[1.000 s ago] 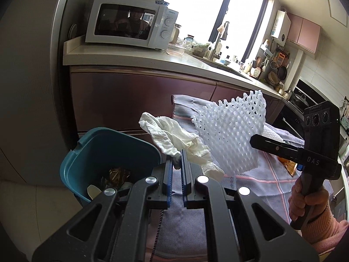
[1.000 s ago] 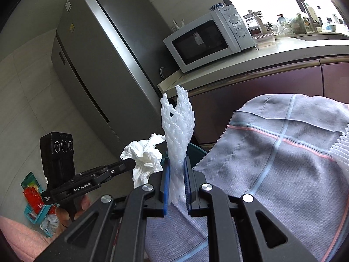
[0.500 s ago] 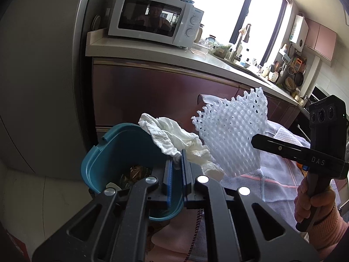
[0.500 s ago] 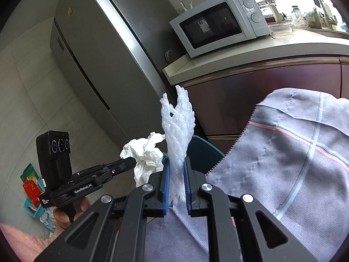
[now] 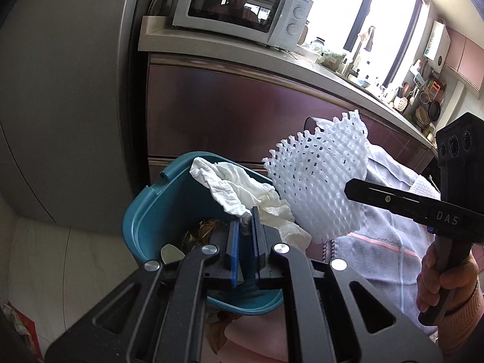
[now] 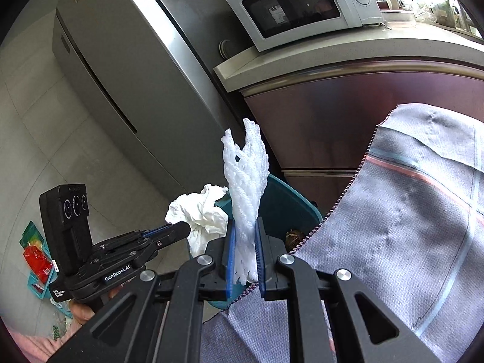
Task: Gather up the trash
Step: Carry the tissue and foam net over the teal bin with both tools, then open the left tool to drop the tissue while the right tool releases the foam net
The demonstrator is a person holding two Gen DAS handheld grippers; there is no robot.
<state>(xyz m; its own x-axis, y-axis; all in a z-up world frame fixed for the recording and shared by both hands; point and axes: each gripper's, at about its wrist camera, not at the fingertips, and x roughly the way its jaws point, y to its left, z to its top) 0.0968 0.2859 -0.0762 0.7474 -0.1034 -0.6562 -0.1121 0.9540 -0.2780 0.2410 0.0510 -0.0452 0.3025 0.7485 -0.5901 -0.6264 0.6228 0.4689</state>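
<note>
Teal plastic marks the trash bin [image 5: 157, 211] standing on the floor below a kitchen counter, beside a steel refrigerator [image 6: 121, 69]. Over its open mouth, the left gripper [image 5: 247, 222] pinches a crumpled white tissue [image 5: 239, 190] in its narrow jaws. Just to the right, the right gripper [image 6: 244, 236] clamps a white foam fruit net [image 6: 248, 181], held upright beside the bin's rim, near a grey checked cloth [image 6: 408, 242].

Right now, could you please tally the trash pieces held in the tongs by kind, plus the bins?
Crumpled white tissue: 1
White foam fruit net: 1
Teal trash bin: 1
Total: 3
</note>
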